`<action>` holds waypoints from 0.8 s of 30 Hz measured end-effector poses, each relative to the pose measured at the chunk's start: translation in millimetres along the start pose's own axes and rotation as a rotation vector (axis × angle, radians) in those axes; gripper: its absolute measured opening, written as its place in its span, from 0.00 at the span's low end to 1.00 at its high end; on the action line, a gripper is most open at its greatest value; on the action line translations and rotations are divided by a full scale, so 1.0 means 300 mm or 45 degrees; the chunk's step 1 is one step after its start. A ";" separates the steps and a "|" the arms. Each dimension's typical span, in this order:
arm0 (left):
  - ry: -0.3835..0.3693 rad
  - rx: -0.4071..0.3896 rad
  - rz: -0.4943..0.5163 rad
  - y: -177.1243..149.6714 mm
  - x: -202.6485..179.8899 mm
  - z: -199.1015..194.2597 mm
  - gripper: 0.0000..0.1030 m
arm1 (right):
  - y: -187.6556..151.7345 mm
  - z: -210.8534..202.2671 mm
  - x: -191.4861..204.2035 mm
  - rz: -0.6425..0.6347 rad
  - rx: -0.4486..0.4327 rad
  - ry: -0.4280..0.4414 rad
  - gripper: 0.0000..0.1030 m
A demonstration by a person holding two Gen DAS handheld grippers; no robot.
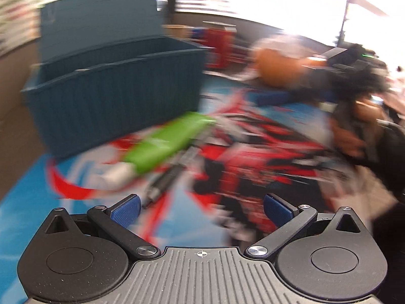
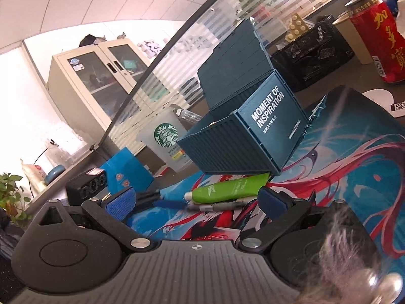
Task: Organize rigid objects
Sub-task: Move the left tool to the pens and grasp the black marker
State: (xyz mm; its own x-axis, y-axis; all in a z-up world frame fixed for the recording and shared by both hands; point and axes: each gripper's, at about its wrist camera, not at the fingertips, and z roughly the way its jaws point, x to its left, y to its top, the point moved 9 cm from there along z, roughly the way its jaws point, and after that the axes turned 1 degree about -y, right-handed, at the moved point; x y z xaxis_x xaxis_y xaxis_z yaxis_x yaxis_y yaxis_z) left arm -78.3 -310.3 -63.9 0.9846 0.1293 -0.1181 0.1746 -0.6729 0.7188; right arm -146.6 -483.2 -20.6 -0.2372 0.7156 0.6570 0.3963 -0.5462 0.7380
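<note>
The container-shaped storage box (image 2: 243, 136) is showing dark teal ribbing with white lettering. The tube (image 2: 227, 188) is glowing lime green with a white cap. The desk mat (image 2: 354, 167) is swirling in blue, red, black and white. The can (image 2: 377, 40) is wearing red with yellow characters.

Your left gripper (image 1: 201, 209) and right gripper (image 2: 197, 202) look alike: matte black bodies with a ribbed grey centre plate bearing a small white crosshair mark. Each has two round black discs, silver screws at the linkage pivots, and textured blue pads (image 1: 126, 210) on the fingers.
</note>
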 end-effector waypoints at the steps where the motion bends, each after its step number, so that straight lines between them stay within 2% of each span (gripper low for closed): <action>1: -0.024 0.002 0.016 -0.001 -0.018 -0.002 1.00 | 0.002 -0.005 -0.001 0.004 -0.010 0.005 1.00; 4: 0.071 0.009 0.044 0.003 -0.014 0.020 1.00 | 0.011 -0.016 -0.004 0.014 -0.036 0.013 1.00; 6: 0.097 0.001 0.040 0.011 0.001 0.031 1.00 | 0.017 -0.021 -0.008 0.021 -0.049 0.011 1.00; 10: 0.084 0.000 0.041 0.033 0.008 0.043 1.00 | 0.022 -0.026 -0.012 0.026 -0.068 0.002 1.00; 15: 0.037 -0.013 0.109 0.040 -0.016 0.061 0.99 | 0.024 -0.027 -0.016 0.030 -0.081 -0.004 1.00; 17: 0.023 -0.031 0.101 0.049 -0.023 0.065 0.94 | 0.025 -0.026 -0.016 0.030 -0.083 -0.002 1.00; 18: 0.027 -0.037 0.101 0.055 -0.024 0.065 0.86 | 0.026 -0.026 -0.016 0.030 -0.084 -0.001 1.00; 19: 0.038 -0.041 0.103 0.062 -0.025 0.066 0.72 | 0.025 -0.025 -0.016 0.030 -0.083 -0.001 1.00; 20: 0.055 -0.045 0.108 0.069 -0.024 0.066 0.62 | 0.025 -0.026 -0.017 0.030 -0.084 -0.002 1.00; 21: 0.071 -0.051 0.109 0.075 -0.020 0.065 0.41 | 0.025 -0.026 -0.017 0.030 -0.084 -0.003 1.00; 22: 0.083 -0.055 0.102 0.080 -0.013 0.065 0.29 | 0.026 -0.026 -0.016 0.030 -0.087 -0.002 1.00; 24: 0.089 -0.061 0.080 0.084 0.000 0.065 0.23 | 0.027 -0.028 -0.016 0.031 -0.092 0.000 1.00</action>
State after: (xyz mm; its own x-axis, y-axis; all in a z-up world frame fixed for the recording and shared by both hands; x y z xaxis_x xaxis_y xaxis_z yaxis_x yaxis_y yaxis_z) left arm -73.6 -341.5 -59.2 0.9900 0.1392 -0.0247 0.1097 -0.6463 0.7552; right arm -149.6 -494.6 -16.3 -0.2286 0.7017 0.6748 0.3370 -0.5933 0.7311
